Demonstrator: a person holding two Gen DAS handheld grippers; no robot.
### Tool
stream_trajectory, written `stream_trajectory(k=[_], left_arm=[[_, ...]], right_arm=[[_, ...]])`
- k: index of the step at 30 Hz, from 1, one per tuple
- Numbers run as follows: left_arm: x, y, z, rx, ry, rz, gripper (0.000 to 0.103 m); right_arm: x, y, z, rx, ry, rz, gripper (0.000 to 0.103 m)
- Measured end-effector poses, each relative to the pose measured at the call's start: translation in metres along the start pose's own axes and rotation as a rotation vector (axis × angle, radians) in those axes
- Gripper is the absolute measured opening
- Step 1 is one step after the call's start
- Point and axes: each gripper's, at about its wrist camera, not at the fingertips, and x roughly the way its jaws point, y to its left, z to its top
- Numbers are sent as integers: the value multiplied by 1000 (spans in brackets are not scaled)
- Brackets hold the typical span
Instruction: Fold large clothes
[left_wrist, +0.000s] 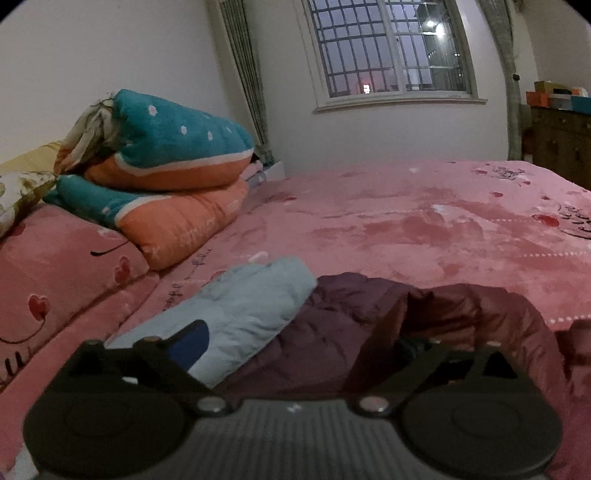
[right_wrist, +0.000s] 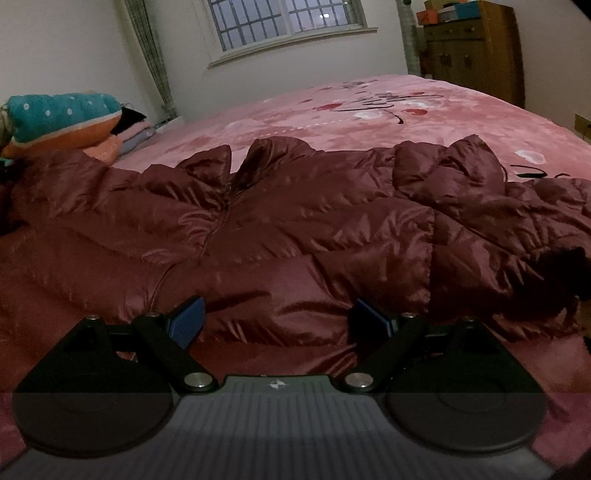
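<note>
A dark maroon puffer jacket (right_wrist: 295, 221) lies spread across the near side of the pink bed, zip side up; it also shows in the left wrist view (left_wrist: 388, 325). My right gripper (right_wrist: 286, 323) is open, low at the jacket's near hem, its blue pads (right_wrist: 186, 321) wide apart with nothing between them. My left gripper (left_wrist: 295, 350) is open at the jacket's edge; its left blue pad (left_wrist: 188, 345) shows, the right one is hidden in shadow under the fabric. A light blue folded garment (left_wrist: 243, 310) lies beside the jacket.
The pink bedspread (left_wrist: 406, 218) with heart prints covers the bed. Stacked teal and orange quilts (left_wrist: 166, 158) sit at the left by the wall. A barred window (left_wrist: 391, 48) is behind. A wooden cabinet (right_wrist: 472, 48) stands at the far right.
</note>
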Motion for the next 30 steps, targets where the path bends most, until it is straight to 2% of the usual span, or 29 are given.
stream_trajectory(k=[4,7,9,12,16,20,23,26,30], left_arm=[[-6,15,-3,-10,16,-40,102],[-4,34,-1,-90,103,-151,102],[-9,44,-3,-115,139,-193,102],[-28,49,-8,-112,151,-237,102],[-59,51,-18,-96,142,-243,102],[-86,60,-22,-152,88,-250,102],[-97,64,-20,-199,55,-221,102],[-106,64,-25,-259,67,-215,102],[-121,44,-48,-336,91,-248,102]], right_arm=[[6,0,2,-5,4,2,103],[2,-1,1,-8,5,2,103],[3,-1,1,-6,6,4,103],[5,-1,2,-2,9,5,103],[4,-2,1,-1,10,6,103],[4,-2,1,1,10,7,103],[4,-2,1,0,10,8,103],[2,-2,1,0,12,14,103],[2,-4,1,4,19,21,103]])
